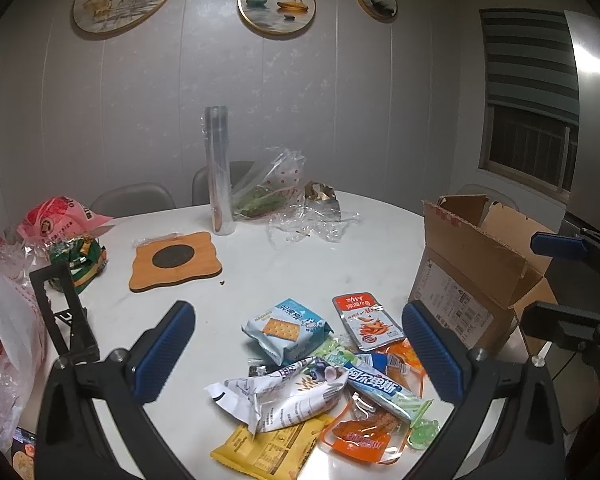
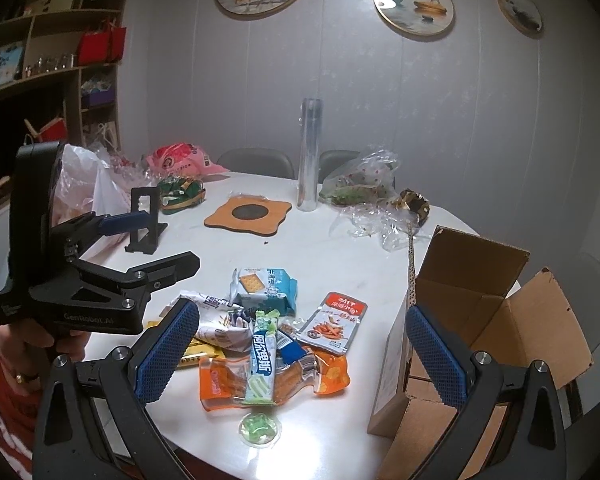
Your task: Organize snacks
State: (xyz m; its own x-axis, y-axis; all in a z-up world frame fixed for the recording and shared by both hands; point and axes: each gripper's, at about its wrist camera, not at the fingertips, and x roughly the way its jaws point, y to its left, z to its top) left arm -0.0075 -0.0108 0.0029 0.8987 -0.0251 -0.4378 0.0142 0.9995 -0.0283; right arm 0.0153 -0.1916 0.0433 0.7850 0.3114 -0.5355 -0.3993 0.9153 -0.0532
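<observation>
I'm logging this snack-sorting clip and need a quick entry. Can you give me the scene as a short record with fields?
surface: white table
snack pile: loose packets heaped near the front edge, including a cracker pack, a green candy bar and an orange pouch
container: open cardboard box, to the right of the pile, flaps up
other items: wooden trivet, clear roll standing upright
left gripper: open, holding nothing
right gripper: open, holding nothing
progress: no snack seen in the box yet

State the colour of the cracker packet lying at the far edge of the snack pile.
Light blue and white cracker packet, clearest in the left wrist view.
</observation>
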